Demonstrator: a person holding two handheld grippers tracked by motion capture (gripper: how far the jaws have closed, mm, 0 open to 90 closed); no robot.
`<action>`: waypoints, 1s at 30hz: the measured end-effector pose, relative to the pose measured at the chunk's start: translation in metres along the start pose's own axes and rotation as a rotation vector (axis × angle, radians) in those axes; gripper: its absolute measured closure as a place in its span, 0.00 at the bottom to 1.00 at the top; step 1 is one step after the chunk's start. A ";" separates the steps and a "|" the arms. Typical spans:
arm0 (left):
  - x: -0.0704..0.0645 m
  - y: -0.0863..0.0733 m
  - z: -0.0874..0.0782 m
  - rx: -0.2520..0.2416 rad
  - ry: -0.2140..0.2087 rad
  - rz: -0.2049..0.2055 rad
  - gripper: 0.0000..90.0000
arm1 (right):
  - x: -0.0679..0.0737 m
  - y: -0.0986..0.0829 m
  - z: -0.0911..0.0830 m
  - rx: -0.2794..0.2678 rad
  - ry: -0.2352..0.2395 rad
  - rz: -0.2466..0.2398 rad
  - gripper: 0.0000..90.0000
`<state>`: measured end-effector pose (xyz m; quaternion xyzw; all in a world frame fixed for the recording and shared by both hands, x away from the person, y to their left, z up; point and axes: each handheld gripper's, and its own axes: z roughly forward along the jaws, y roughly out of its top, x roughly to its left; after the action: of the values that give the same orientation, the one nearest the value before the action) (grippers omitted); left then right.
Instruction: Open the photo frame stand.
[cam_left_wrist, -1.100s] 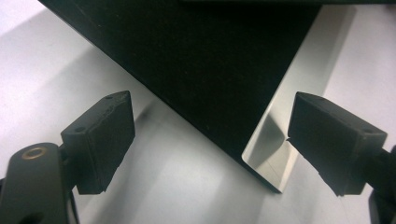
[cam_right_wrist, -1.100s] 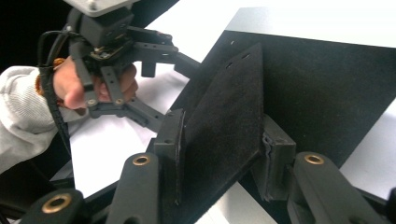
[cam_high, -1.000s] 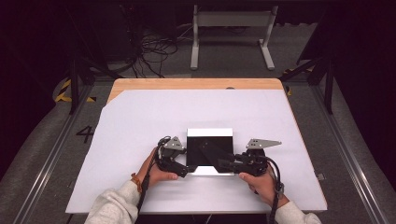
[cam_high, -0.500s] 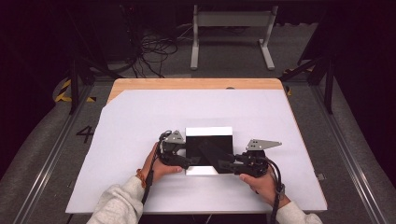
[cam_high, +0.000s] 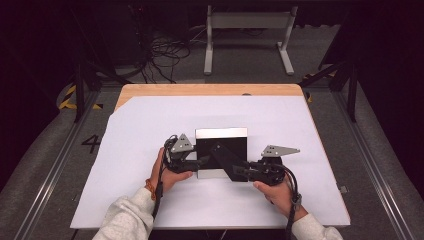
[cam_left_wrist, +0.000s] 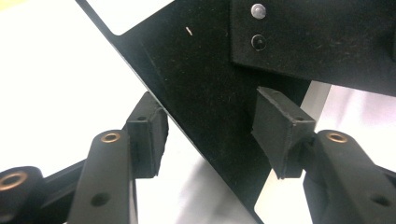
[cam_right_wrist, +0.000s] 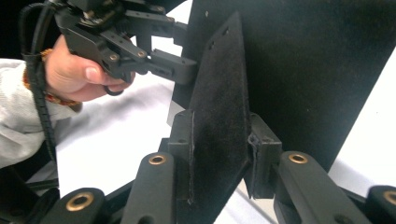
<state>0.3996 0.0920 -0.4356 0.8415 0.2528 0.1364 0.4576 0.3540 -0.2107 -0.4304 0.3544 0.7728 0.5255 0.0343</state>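
Note:
A black picture frame (cam_high: 235, 146) lies back-up on the white table, with a pale strip along its far edge. Its black easel leg (cam_high: 223, 159) runs slantwise across the back; in the right gripper view the leg (cam_right_wrist: 219, 107) stands edge-on between my pads. My right gripper (cam_high: 239, 173) is shut on the leg's near end (cam_right_wrist: 218, 163). My left gripper (cam_high: 199, 163) sits at the frame's left edge. Its jaws are open and straddle the frame's edge (cam_left_wrist: 205, 112) with gaps on both sides; the left gripper (cam_right_wrist: 180, 51) also appears far off in the right gripper view.
The white sheet (cam_high: 150, 125) covers most of the wooden table (cam_high: 210, 90), with bare room all around the frame. Table edges drop to a dark floor with cables (cam_high: 165, 50) and a metal stand (cam_high: 247, 22) behind.
The easel leg has swung out from the frame's back and now lies slantwise in my right gripper. My left gripper has shifted slightly along the frame's left edge.

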 end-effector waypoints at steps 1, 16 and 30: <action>0.000 0.000 -0.001 -0.007 0.002 0.003 0.56 | 0.000 0.000 0.000 0.006 -0.004 -0.013 0.78; -0.004 -0.006 0.006 0.011 -0.124 -0.005 0.45 | 0.013 -0.006 -0.003 0.031 -0.044 -0.117 0.78; -0.011 -0.010 0.018 0.110 -0.126 0.058 0.61 | 0.016 -0.007 -0.004 0.040 -0.069 -0.159 0.78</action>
<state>0.3956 0.0776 -0.4537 0.8793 0.2062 0.0824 0.4214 0.3371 -0.2059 -0.4298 0.3104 0.8071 0.4930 0.0955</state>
